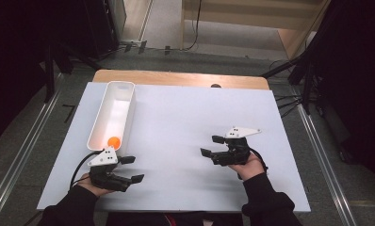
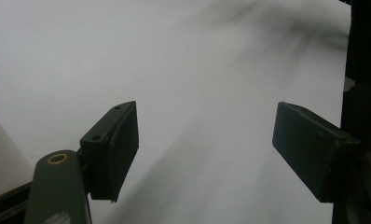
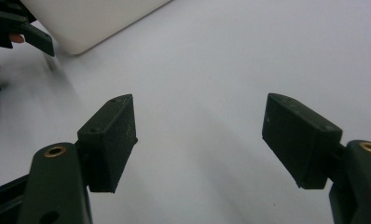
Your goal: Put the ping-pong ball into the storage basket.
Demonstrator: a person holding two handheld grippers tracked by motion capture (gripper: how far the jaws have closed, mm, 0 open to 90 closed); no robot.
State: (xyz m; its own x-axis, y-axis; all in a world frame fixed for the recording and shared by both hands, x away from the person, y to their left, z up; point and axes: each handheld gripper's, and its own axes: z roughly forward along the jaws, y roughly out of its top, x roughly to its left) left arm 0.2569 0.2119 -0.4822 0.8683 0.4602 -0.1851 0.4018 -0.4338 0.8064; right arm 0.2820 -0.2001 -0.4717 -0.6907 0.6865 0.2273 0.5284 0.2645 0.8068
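Fingers apart on both grippers (image 1: pixel 134 169) (image 1: pixel 213 146); small orange ball (image 1: pixel 113 142) rests inside long white plastic tray (image 1: pixel 102 110); I judge retrieval next.

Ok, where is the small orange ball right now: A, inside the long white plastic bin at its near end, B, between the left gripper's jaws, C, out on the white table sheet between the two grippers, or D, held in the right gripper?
A: the high view shows the small orange ball lying inside the long white plastic bin at its near end, and both grippers are open with nothing between their jaws.
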